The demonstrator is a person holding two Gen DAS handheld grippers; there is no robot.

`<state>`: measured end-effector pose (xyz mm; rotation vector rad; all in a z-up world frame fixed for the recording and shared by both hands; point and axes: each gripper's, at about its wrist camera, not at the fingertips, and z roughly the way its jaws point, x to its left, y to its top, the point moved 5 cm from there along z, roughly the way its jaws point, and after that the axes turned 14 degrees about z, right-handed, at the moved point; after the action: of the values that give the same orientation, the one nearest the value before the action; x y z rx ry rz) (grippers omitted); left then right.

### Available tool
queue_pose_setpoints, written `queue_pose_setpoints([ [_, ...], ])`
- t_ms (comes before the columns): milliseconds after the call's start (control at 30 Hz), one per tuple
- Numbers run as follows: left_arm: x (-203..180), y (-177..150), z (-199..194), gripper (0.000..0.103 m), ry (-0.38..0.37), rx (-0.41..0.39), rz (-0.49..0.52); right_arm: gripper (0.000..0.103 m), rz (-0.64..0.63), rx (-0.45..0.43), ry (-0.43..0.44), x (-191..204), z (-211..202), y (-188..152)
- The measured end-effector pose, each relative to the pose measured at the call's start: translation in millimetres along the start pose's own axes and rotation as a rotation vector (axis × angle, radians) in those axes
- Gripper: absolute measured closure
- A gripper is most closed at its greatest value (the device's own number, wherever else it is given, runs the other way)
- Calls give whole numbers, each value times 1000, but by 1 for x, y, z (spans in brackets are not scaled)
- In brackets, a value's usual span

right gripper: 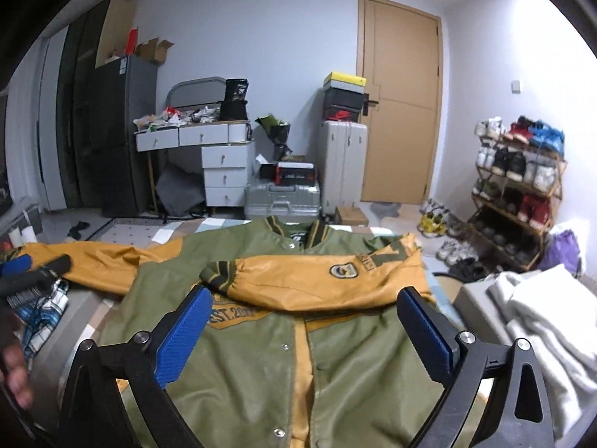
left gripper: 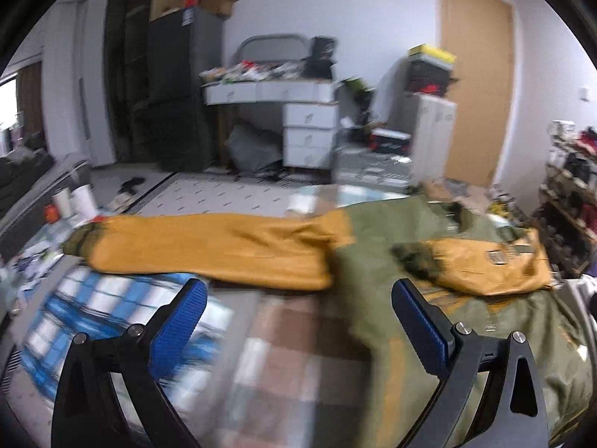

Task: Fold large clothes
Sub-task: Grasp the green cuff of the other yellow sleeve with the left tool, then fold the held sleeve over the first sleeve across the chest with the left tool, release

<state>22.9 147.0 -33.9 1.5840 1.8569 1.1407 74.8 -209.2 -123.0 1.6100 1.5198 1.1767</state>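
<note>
Both claws are standing wide open and holding nothing: our right gripper (right gripper: 302, 321) is hanging over the jacket's chest at lower centre of its view, while our left gripper (left gripper: 298, 311) is hovering low in its blurred view over the checked bedcover (left gripper: 123, 310), just short of the outstretched sleeve.

We are looking at the jacket (right gripper: 261, 354), lying face up and snapped shut across the middle of the right view, collar toward the far edge. One yellow sleeve (right gripper: 321, 280) is already lying folded across the chest, its striped cuff (right gripper: 220, 274) ending centre-left. We are seeing the other sleeve (left gripper: 209, 250) still stretching out flat to the left.

We are judging the fabric to be soft, smooth and probably a little slippery, with some bulk from the lining, so a shallow pinch could slide off. We are favouring a hold on the ribbed cuff (left gripper: 84, 240) at the far left, where the knit should give the pads more bite.
</note>
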Motion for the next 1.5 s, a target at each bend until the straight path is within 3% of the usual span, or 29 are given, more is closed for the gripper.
queue_pose_setpoints([
  [167,90,-7,20,6,119,150,-77,3,3,51,32,-9,15,-16],
  [300,144,-27,45,6,115,272,-226,3,22,105,85,-15,17,-27],
  [367,162,-39,58,6,64,320,-332,3,39,105,99,-17,13,-25],
  [433,174,-51,73,6,17,361,-450,3,53,92,119,-18,8,-23],
  [533,170,-55,93,6,-77,388,-521,3,54,78,128,-17,2,-20],
  [733,174,-54,127,6,-16,379,-596,3,50,111,129,-16,8,-26],
  [800,172,-54,134,13,0,381,-619,3,59,119,131,-16,9,-27],
  [867,172,-51,134,34,45,382,-599,2,56,120,133,-15,10,-27],
  [933,176,-44,137,46,132,412,-507,3,49,117,132,-14,10,-27],
  [1067,177,-29,134,72,191,375,-425,3,41,129,141,-12,11,-29],
  [1167,180,-19,128,81,172,344,-414,3,37,128,142,-11,11,-30],
  [1333,177,19,115,84,164,238,-362,3,55,144,143,-14,13,-30],
  [1500,132,90,85,85,125,94,-235,2,69,149,140,-18,14,-29],
])
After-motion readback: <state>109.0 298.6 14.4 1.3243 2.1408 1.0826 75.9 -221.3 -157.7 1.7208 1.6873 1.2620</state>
